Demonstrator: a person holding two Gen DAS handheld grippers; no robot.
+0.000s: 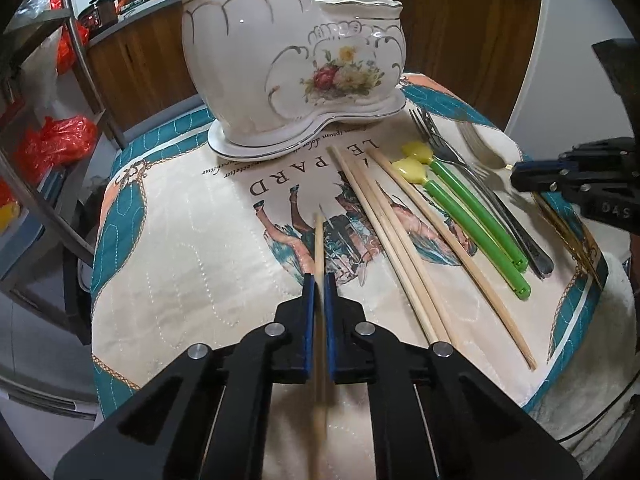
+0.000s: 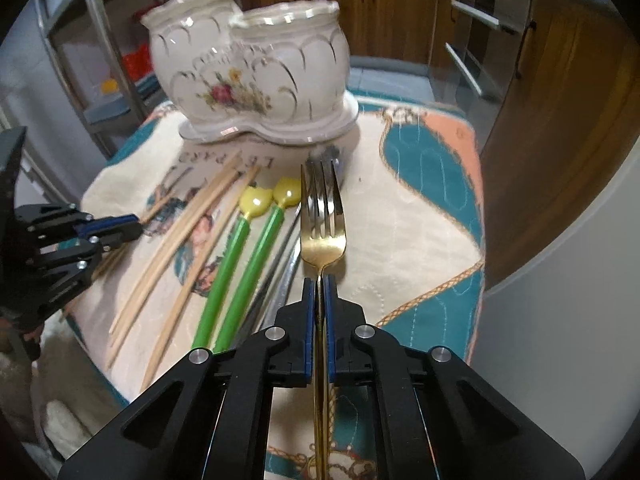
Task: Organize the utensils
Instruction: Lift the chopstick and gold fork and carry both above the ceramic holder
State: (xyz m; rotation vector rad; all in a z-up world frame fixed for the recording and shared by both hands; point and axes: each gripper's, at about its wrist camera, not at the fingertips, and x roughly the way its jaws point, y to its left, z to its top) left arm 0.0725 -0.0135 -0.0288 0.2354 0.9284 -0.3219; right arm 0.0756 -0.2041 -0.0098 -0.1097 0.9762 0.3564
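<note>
The ceramic holder (image 1: 292, 68) stands at the far edge of the cloth-covered surface (image 1: 188, 264), its two pots side by side on one shared base, and everything else lies fanned out in front of it, handles toward the person. I take that layout as deliberate: each piece can be picked up by its shaft and carried, working end first, straight toward the holder's mouths.

In front of the holder, loose on the cloth, lie three wooden chopsticks (image 1: 400, 256). Beside them, further from the holder's taller pot, sit two green-handled utensils with yellow heads (image 1: 476, 220), then a steel fork (image 1: 436, 140) whose tines nearly reach the holder's base.

The left hand-held gripper (image 1: 319, 280) is clamped tight on a single wooden chopstick (image 1: 319, 236), which runs between the blue pads and points toward the holder's taller pot (the shaft looks blurred, so I cannot say if it is clear of the cloth). The right hand-held gripper (image 2: 319, 284) is closed hard on the thin neck of a gold fork (image 2: 323, 236), tines aimed at the holder's lower pot, and lying over the steel fork's tines. I judge both grips are set low on the shafts so that the long ends can drop into the pots first.

Neither held piece has reached the holder yet.
</note>
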